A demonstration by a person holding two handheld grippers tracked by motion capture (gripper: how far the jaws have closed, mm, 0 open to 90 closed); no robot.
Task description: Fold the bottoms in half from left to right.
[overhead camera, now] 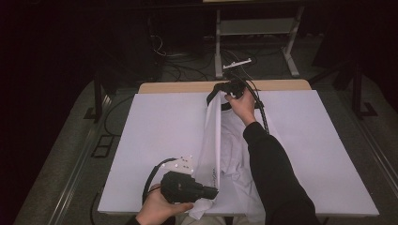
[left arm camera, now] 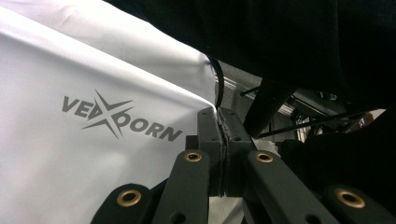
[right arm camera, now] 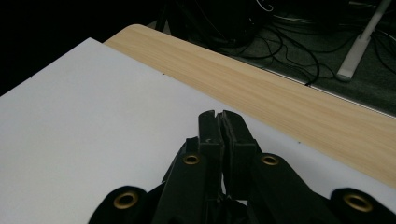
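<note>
A white garment (overhead camera: pixel 213 136) is stretched in a raised fold from the table's near edge to its far edge, and the rest lies crumpled under the person's right sleeve (overhead camera: pixel 272 168). My left gripper (overhead camera: pixel 215 192) is at the near end, shut on the garment's edge. In the left gripper view the cloth (left arm camera: pixel 93 154) bears a grey printed logo and runs into the closed tips of the left gripper (left arm camera: pixel 223 121). My right gripper (overhead camera: pixel 217 93) holds the far end lifted above the white table cover (overhead camera: pixel 155 131). The right gripper (right arm camera: pixel 218 122) has its jaws pressed together, and the cloth is hidden below them.
A strip of bare wooden tabletop (right arm camera: pixel 280 98) runs along the far edge beyond the white cover. Cables and a metal stand (overhead camera: pixel 218 47) are on the floor behind the table. Black cables trail from both grippers across the cover.
</note>
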